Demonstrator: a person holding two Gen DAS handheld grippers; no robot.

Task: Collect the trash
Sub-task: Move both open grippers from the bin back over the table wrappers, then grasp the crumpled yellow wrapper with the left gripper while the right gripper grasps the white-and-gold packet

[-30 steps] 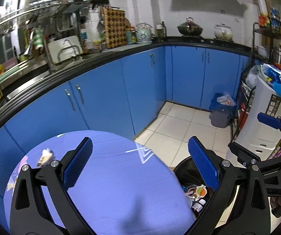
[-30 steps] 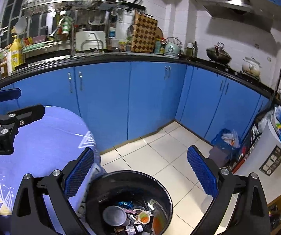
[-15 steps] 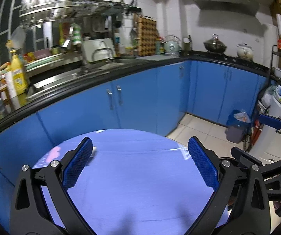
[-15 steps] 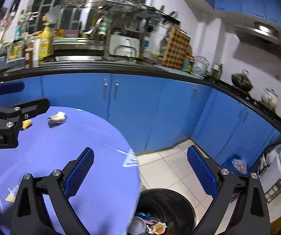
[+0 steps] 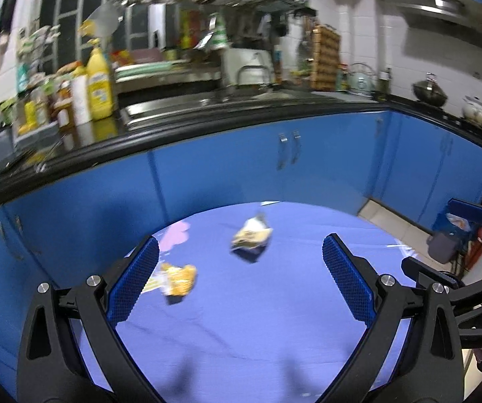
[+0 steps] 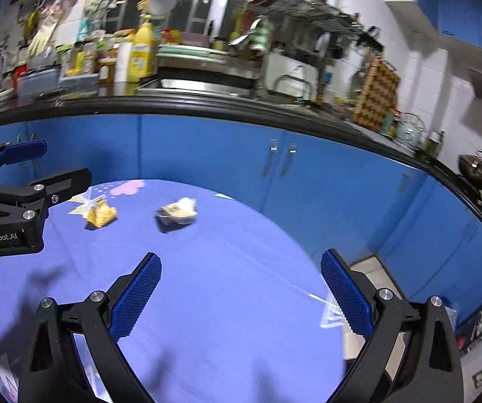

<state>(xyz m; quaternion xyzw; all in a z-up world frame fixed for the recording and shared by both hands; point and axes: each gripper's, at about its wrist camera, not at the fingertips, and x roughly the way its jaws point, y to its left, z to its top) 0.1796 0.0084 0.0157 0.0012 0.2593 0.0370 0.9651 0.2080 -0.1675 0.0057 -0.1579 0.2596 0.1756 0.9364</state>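
Lining up on table trash
Left gripper (image 5: pixel 239 277) and right gripper (image 6: pixel 241 288) spread wide, empty, poised above purple table (image 5: pixel 274 319); yellow wrapper (image 5: pixel 178 277) nearest left fingers; crumpled white wrapper (image 5: pixel 251 233) beyond, untouched.

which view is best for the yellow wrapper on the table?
Right wrist: the yellow wrapper lies unobstructed on the blue table, its crinkled shape readable. Left wrist shows it blurrier, beside the left tongs' finger.
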